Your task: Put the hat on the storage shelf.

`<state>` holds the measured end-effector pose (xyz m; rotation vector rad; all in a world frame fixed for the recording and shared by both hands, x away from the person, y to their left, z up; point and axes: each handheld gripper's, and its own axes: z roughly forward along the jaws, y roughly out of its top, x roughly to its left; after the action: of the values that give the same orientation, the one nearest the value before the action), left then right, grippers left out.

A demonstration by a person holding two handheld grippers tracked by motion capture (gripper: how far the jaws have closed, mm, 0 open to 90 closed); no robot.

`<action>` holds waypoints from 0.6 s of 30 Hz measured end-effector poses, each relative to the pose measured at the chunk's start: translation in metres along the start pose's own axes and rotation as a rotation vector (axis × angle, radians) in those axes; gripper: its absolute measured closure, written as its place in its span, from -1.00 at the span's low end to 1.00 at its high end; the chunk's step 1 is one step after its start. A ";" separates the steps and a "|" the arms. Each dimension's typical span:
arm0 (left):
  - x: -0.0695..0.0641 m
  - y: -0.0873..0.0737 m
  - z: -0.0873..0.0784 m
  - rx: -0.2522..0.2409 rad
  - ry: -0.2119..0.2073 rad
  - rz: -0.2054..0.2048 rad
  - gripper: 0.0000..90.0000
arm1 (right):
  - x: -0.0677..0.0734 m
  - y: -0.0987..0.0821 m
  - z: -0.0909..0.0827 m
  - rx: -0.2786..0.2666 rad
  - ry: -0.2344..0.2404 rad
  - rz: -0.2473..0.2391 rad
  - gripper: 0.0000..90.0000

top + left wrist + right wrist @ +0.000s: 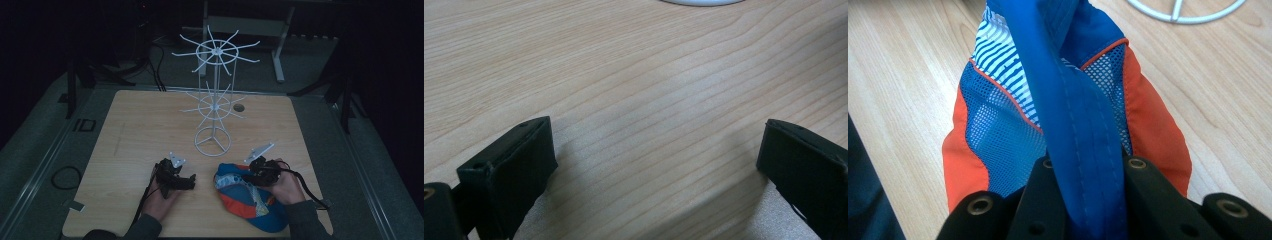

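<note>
A cap (250,197) of blue, orange and white fabric lies on the wooden surface (140,130) near its front edge, right of centre and just in front of the round base of a white wire display stand (214,107). In the right gripper view the cap shows blue mesh panels, solid orange side panels edged with thin orange piping, a patch of blue-and-white stripes, and a stitched blue band running down its middle.

The right gripper (261,172), held in the person's right hand (287,187), sits on the cap's upper right part. Its fingers (1048,200) are pressed in from both sides on that stitched blue band, pinching it between them.

The left gripper (175,177), in the left hand (160,200), rests low over the bare surface to the left of the cap and apart from it. Its fingers (514,170) are spread wide, with bare wood grain between them, and they hold nothing.

The stand rises from a ring base with three spokes and carries two tiers of radiating wire arms; its hooks are bare.
</note>
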<state>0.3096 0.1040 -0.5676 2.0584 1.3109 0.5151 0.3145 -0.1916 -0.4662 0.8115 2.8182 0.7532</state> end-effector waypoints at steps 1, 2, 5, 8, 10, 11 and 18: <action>0.000 0.000 0.000 0.002 0.000 0.002 -0.94 | 0.000 -0.001 -0.002 -0.007 -0.001 0.000 0.94; 0.000 0.000 0.000 0.002 0.000 0.002 -0.94 | -0.001 -0.001 -0.004 -0.016 0.000 0.003 0.94; 0.000 0.000 0.000 0.002 0.000 0.002 -0.94 | -0.001 -0.002 -0.010 -0.040 -0.004 0.010 0.94; 0.000 0.000 0.000 0.002 0.000 0.002 -0.94 | 0.000 -0.002 -0.016 -0.056 -0.009 0.016 0.94; 0.000 0.000 0.000 0.004 -0.001 0.003 -0.94 | 0.000 -0.003 -0.020 -0.066 -0.003 0.018 0.94; 0.000 0.000 0.000 0.004 -0.001 0.003 -0.94 | 0.001 -0.003 -0.021 -0.072 -0.004 0.017 0.94; 0.000 0.000 0.000 0.004 -0.001 0.002 -0.94 | 0.002 -0.003 -0.032 -0.111 -0.009 0.020 0.94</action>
<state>0.3095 0.1042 -0.5673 2.0631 1.3101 0.5133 0.3036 -0.2067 -0.4401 0.8234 2.7358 0.8981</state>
